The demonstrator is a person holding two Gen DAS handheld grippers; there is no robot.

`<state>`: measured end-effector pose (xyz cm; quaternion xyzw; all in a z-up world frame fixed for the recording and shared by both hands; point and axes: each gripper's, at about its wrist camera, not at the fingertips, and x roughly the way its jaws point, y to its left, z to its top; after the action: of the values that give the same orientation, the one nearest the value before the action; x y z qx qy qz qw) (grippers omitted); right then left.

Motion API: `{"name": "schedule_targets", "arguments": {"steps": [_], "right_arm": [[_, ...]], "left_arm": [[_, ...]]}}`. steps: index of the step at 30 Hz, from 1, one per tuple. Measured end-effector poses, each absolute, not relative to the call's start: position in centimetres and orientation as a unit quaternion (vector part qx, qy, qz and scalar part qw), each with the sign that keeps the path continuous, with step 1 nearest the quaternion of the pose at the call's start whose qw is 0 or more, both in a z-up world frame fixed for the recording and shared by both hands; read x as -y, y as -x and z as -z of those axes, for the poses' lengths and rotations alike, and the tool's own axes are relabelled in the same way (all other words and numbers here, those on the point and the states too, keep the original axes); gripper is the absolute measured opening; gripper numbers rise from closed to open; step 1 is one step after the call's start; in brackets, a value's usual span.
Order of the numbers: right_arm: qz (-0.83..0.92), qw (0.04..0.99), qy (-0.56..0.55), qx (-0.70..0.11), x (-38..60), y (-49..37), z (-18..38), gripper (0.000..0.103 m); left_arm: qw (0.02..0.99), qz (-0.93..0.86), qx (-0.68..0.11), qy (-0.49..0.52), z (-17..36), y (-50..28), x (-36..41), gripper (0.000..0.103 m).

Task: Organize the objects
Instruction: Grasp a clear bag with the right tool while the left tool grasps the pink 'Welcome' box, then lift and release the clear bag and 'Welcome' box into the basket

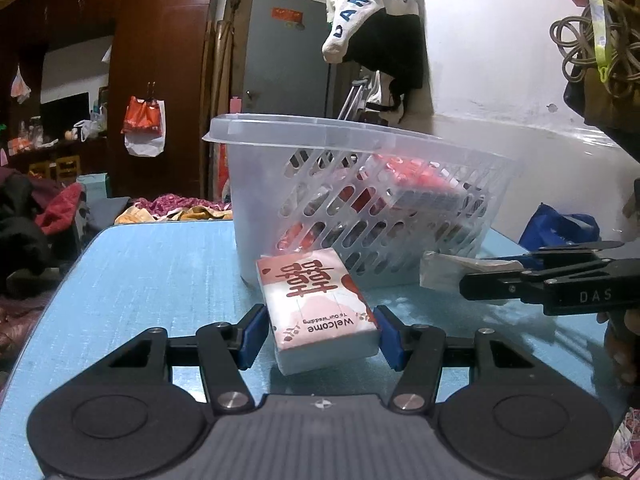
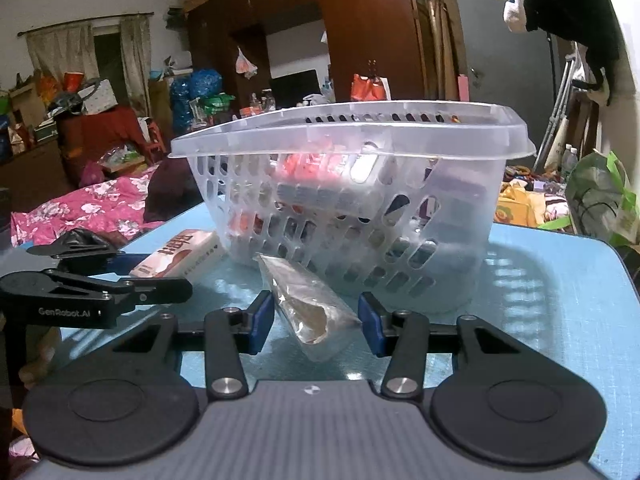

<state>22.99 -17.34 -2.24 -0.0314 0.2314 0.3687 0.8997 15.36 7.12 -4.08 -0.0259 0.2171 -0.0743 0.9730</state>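
A pink tissue pack [image 1: 320,304] printed "Welcome" lies on the light blue table [image 1: 160,280] in front of a clear slotted plastic basket [image 1: 360,184]. My left gripper [image 1: 320,336] is open, its blue pads on either side of the pack. In the right wrist view a clear plastic packet [image 2: 312,308] with something brown inside lies before the basket [image 2: 352,200]. My right gripper [image 2: 316,328] is open around the packet. The tissue pack [image 2: 180,258] and left gripper [image 2: 100,292] show at left there. The right gripper [image 1: 540,280] shows at right in the left wrist view.
The basket holds red and dark packets [image 1: 404,184]. The table edge runs along the left [image 1: 60,300]. A bed with pink floral bedding [image 2: 92,204] and room clutter lie beyond. Clothes hang on the wall [image 1: 376,28].
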Motion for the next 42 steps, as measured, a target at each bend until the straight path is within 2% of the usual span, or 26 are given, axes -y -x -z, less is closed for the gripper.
{"name": "schedule_targets", "arguments": {"steps": [20, 26, 29, 33, 36, 38, 40, 41, 42], "right_arm": [[-0.379, 0.903, 0.015, -0.202, 17.8, -22.5, 2.2, 0.05], [-0.416, 0.896, -0.007, -0.153, 19.2, -19.7, 0.9, 0.05], [-0.405, 0.909, -0.021, -0.097, 20.4, -17.5, -2.2, 0.05], [-0.35, 0.935, -0.016, -0.053, 20.3, -19.5, -7.7, 0.05], [-0.299, 0.951, 0.022, -0.076, 18.1, -23.9, -10.9, 0.05], [-0.276, 0.955, 0.034, -0.1, 16.8, -26.9, -11.5, 0.05], [-0.267, 0.955, 0.043, -0.119, 15.7, -29.1, -11.1, 0.053], [-0.266, 0.955, 0.045, -0.121, 15.5, -29.6, -10.6, 0.071], [-0.262, 0.955, 0.051, -0.13, 15.1, -30.1, -10.1, 0.085]], "left_arm": [[0.983, 0.066, -0.173, 0.007, 4.1, -13.9, -6.9, 0.061], [0.995, 0.05, -0.08, 0.025, 3.4, -10.6, -7.4, 0.061], [0.996, 0.059, -0.045, 0.042, 1.0, -9.4, -7.5, 0.061], [0.998, 0.064, -0.011, 0.017, -5.3, -11.6, -6.8, 0.061], [0.999, 0.042, -0.019, -0.007, -8.7, -15.7, -5.9, 0.061], [0.998, 0.038, -0.053, -0.001, -9.8, -19.2, -5.8, 0.061], [0.994, 0.042, -0.097, 0.004, -9.6, -22.5, -5.7, 0.062], [0.991, 0.049, -0.128, 0.003, -9.0, -24.1, -5.6, 0.063], [0.987, 0.051, -0.15, 0.002, -8.2, -25.2, -5.6, 0.067]]}}
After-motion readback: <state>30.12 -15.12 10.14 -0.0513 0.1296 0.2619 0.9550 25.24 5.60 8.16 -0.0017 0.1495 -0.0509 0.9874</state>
